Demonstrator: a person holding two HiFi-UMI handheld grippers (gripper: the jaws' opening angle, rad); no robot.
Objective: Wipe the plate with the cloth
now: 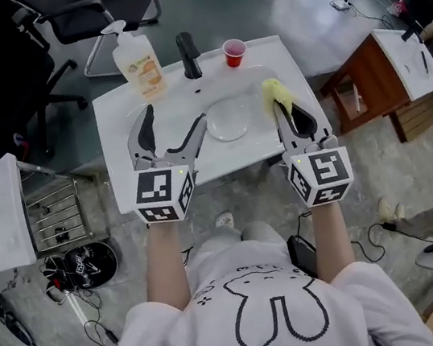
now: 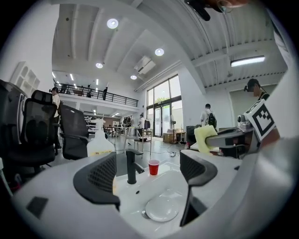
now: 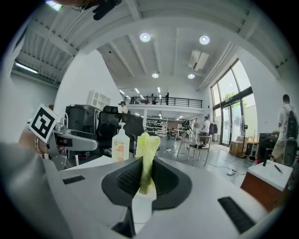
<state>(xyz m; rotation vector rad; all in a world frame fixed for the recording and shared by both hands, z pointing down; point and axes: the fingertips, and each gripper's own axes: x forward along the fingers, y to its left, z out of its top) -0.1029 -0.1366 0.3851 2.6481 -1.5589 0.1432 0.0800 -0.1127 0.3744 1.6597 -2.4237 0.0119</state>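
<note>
Plate (image 1: 228, 119) lies flat in the sink (image 1: 112, 128) basin, below the faucet (image 1: 188, 54); nothing touching it. Right gripper (image 1: 282, 113) is clamped on the yellow cloth (image 1: 276, 93), jaws pinched tight with the cloth sticking up out of them. The left gripper view shows the cloth held up over the plate's right side, clear of it. Left gripper (image 1: 174, 119) has its jaws wide apart and empty, hovering at the plate's left edge, with the plate visible through the gap. Soap bottle (image 1: 138, 62) and red cup (image 1: 235, 52) stand on the back rim, either side of the faucet.
</note>
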